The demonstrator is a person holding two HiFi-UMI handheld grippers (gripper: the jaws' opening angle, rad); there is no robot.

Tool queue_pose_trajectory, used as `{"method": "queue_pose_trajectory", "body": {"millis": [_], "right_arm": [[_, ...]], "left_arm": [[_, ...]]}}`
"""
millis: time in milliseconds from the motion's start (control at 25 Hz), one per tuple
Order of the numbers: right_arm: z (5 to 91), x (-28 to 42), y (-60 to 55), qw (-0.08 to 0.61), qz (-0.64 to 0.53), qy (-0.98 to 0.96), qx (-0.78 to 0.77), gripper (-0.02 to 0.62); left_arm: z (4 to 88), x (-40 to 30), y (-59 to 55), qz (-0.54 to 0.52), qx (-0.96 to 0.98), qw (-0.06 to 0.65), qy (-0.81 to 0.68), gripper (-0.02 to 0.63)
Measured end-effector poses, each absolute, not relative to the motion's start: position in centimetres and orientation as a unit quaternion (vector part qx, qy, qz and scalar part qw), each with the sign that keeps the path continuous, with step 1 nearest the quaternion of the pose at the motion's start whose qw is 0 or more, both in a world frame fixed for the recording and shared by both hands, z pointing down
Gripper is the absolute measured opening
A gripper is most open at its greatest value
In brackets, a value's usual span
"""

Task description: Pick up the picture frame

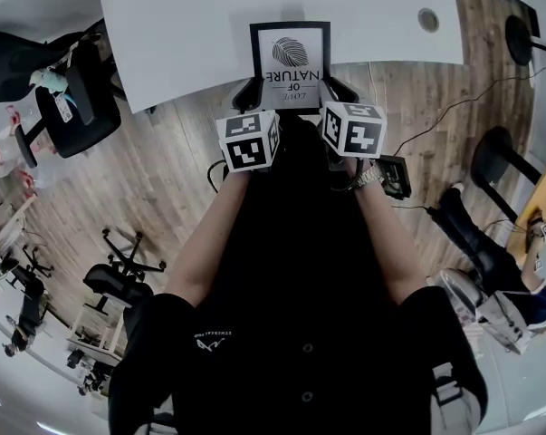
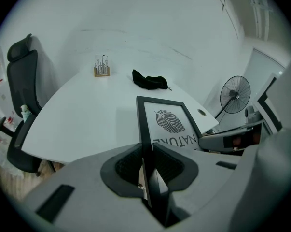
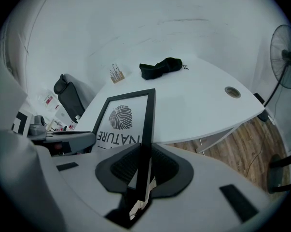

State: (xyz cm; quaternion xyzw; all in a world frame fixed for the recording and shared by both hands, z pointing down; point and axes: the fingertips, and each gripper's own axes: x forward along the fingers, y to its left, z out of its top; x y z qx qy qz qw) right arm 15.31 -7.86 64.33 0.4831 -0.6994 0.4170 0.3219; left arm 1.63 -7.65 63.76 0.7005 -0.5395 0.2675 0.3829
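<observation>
A: In the head view we have the picture frame (image 1: pixel 291 54) by its two long sides. The left gripper (image 1: pixel 248 93) is clamped on one black rail and the right gripper (image 1: pixel 334 91) on the other, with the frame spanning between them.

B: Its far end reaches ahead of both grippers, over the near edge of the white table (image 1: pixel 182 25). We cannot tell whether it touches the top. Ahead and to the right of the right gripper sits a cable grommet (image 1: pixel 427 19). An office chair (image 1: pixel 69 98) stands well off the left gripper's outer side.

A: In the left gripper view our jaws pinch the rail edge-on. Open tabletop lies ahead of them. Far ahead are a black cloth (image 2: pixel 150 81) and, left of it, a small wooden holder (image 2: pixel 102 66). A standing fan (image 2: pixel 236 94) is past the table's right edge.

B: In the right gripper view our jaws grip the other rail the same way. To their right runs clear tabletop, then the table's curved edge, then wooden floor (image 3: pixel 242 144). The cloth and holder are well apart from the frame.
</observation>
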Motion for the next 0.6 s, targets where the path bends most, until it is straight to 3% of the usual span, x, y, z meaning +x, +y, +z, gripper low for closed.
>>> {"method": "queue_pose_trajectory", "body": {"millis": [600], "right_arm": [[59.7, 14.0, -9.7, 0.291, 0.367, -0.732, 0.495, 0.069]], "left_arm": [[59.2, 0.4, -8.9, 0.230, 0.714, 0.342, -0.566, 0.075]]}}
